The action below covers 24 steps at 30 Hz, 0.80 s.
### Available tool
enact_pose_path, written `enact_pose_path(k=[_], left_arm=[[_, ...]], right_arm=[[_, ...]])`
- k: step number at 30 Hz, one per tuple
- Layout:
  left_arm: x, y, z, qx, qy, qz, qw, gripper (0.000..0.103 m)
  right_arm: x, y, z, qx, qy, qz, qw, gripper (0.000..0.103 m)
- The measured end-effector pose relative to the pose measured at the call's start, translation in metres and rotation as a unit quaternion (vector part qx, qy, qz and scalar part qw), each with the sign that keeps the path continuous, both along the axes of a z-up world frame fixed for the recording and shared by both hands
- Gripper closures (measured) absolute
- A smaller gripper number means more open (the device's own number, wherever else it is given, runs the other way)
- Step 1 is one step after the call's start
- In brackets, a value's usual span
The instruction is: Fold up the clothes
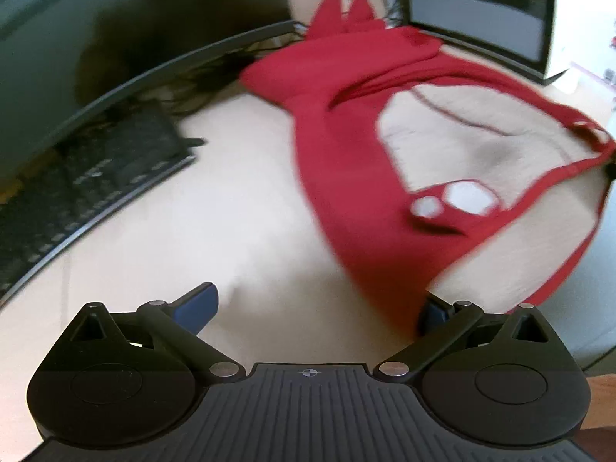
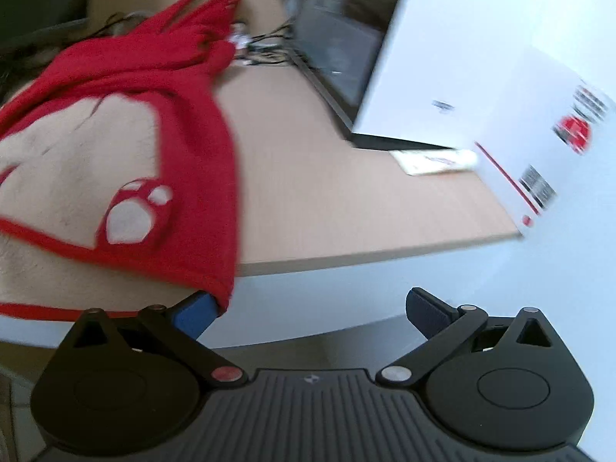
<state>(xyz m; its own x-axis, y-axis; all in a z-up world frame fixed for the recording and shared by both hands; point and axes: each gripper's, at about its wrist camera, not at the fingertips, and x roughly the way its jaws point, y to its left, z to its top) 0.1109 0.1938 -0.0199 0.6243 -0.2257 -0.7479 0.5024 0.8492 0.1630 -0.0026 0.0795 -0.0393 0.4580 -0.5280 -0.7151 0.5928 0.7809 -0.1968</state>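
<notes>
A red garment (image 1: 346, 161) with a beige fleecy lining and white paw-print patches lies spread on the light wooden desk (image 1: 215, 208). It also shows in the right wrist view (image 2: 192, 146), its hem hanging at the desk's front edge. My left gripper (image 1: 319, 308) is open above the desk; its right fingertip (image 1: 433, 313) is half hidden under the garment's near corner. My right gripper (image 2: 312, 308) is open just off the desk's front edge; its left fingertip (image 2: 194, 313) touches the garment's lower corner. Both views are motion-blurred.
A black keyboard (image 1: 77, 188) and a curved monitor base lie at the left. A dark monitor (image 1: 481, 11) stands behind the garment, with cables beside it. A white box (image 2: 500, 96) and a laptop (image 2: 331, 57) stand on the right; the desk edge (image 2: 385, 258) runs in front.
</notes>
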Motion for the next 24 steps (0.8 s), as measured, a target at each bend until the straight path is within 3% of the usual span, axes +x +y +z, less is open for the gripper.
enact_pose_path(k=[5, 10, 14, 17, 20, 24], left_arm=[[-0.006, 0.005, 0.006, 0.005, -0.017, -0.011, 0.9998, 0.0], [-0.015, 0.011, 0.016, 0.025, -0.04, -0.032, 0.9984, 0.0], [-0.033, 0.024, 0.042, 0.029, -0.043, -0.062, 0.9968, 0.0], [-0.054, 0.037, 0.067, 0.041, -0.041, -0.096, 0.9936, 0.0], [-0.055, 0.058, 0.096, 0.025, -0.024, -0.096, 0.9948, 0.0], [-0.029, 0.083, 0.116, -0.032, -0.004, -0.038, 0.9988, 0.0]], right_arm=[[-0.004, 0.008, 0.011, -0.021, 0.001, 0.008, 1.0, 0.0], [-0.021, 0.015, 0.04, -0.031, -0.009, 0.039, 0.999, 0.0], [-0.049, 0.036, 0.07, -0.056, 0.007, 0.068, 0.996, 0.001], [-0.079, 0.037, 0.102, -0.073, 0.008, 0.049, 0.996, 0.001], [-0.102, 0.024, 0.13, -0.068, -0.014, 0.014, 0.997, 0.001], [-0.092, 0.048, 0.113, -0.036, -0.001, 0.095, 0.995, 0.001]])
